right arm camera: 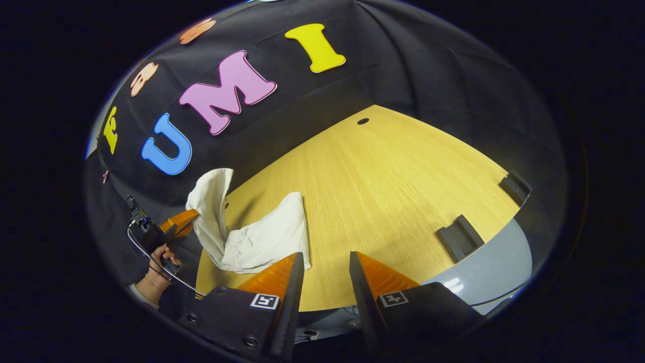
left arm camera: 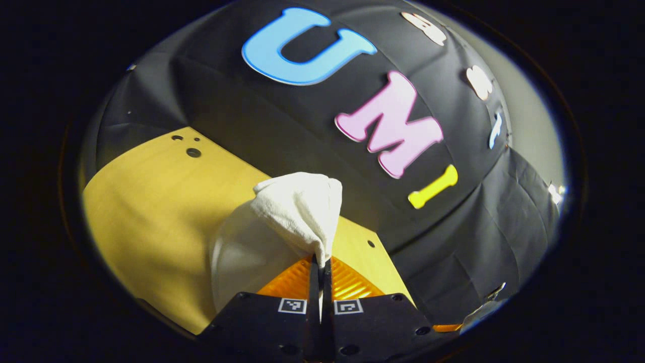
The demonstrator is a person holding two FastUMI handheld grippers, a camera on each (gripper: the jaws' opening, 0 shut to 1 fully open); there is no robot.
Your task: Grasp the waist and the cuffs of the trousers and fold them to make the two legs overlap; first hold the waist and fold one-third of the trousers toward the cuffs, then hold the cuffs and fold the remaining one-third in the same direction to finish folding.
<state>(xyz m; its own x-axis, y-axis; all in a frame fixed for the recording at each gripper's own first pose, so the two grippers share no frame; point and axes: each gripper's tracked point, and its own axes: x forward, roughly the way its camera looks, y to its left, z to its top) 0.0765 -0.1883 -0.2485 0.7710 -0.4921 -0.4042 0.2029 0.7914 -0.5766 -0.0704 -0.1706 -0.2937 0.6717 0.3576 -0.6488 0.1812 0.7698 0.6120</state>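
The left tool is clenched on a lifted end of the white trousers, whose rest lies on the table at about 10 o'clock from the right tool, which stands released above the wood.

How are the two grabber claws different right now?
The left gripper is shut on the white trousers and lifts part of them off the table; the right gripper is open and holds nothing. The left is raised beside the table's edge, while the right points across bare wood. Both are hand-held.
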